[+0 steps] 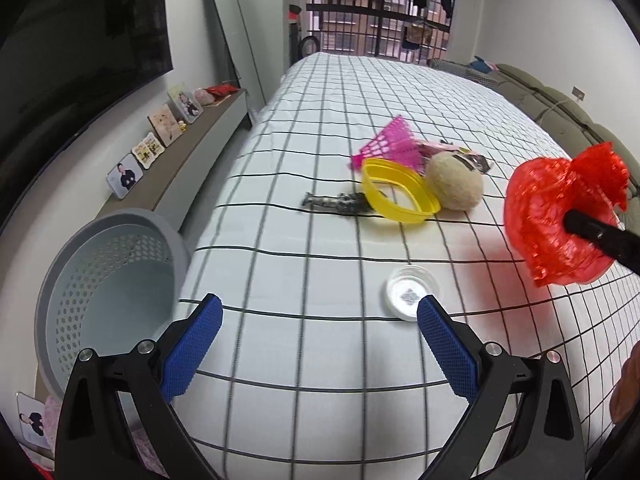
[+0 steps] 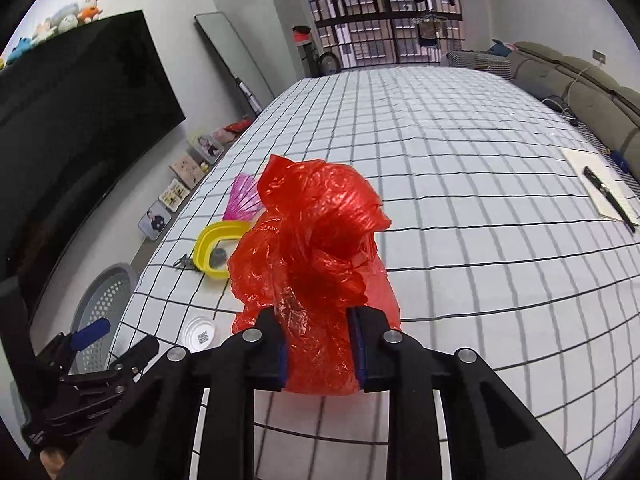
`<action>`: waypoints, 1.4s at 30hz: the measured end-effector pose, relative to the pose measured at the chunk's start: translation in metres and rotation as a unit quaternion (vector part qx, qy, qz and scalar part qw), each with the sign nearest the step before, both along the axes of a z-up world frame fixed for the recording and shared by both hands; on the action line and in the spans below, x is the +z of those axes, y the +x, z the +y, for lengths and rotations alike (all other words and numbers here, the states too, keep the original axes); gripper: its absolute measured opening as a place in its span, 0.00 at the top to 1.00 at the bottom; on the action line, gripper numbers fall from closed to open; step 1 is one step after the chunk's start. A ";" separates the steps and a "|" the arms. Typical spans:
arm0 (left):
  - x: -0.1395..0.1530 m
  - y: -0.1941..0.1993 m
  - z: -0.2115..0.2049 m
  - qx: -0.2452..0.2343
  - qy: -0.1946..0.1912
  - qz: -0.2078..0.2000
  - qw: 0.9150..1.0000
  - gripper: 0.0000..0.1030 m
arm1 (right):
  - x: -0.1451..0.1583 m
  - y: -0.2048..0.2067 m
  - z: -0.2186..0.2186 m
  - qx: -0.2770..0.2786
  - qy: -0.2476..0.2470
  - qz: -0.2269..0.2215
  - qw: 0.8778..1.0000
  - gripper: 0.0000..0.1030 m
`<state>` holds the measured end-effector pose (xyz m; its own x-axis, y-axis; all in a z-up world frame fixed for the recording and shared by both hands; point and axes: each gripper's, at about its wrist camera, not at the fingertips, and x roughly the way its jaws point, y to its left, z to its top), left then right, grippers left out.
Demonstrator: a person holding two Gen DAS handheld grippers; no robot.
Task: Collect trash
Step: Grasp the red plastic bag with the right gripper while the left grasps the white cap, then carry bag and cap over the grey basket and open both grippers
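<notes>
A crumpled red plastic bag (image 2: 316, 256) is pinched between the blue pads of my right gripper (image 2: 320, 344), which is shut on it; the red plastic bag (image 1: 560, 216) hangs above the checked bed at the right of the left wrist view. My left gripper (image 1: 320, 332) is open and holds nothing, over the bed's near edge. Just beyond its right finger lies a small clear round lid (image 1: 414, 292). Farther off lie a yellow plastic rim (image 1: 396, 190), a pink mesh piece (image 1: 390, 146), a beige ball (image 1: 454, 186), a dark wrapper (image 1: 332, 202) and a printed packet (image 1: 472, 158). A grey perforated basket (image 1: 108, 292) stands beside the bed at the left.
A low shelf (image 1: 188, 160) with photo frames runs along the left wall under a dark screen (image 1: 80, 32). A mirror (image 1: 236, 36) leans on the wall. A notebook with a pen (image 2: 600, 192) lies on the bed's right side, near an olive headboard (image 2: 580, 80).
</notes>
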<state>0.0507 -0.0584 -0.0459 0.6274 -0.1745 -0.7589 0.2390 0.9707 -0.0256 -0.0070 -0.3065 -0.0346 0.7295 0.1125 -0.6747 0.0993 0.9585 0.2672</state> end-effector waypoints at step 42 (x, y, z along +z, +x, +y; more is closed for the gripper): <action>0.003 -0.008 -0.023 -0.022 0.001 0.008 1.000 0.62 | -0.006 -0.042 -0.026 -0.009 0.039 -0.018 0.999 0.78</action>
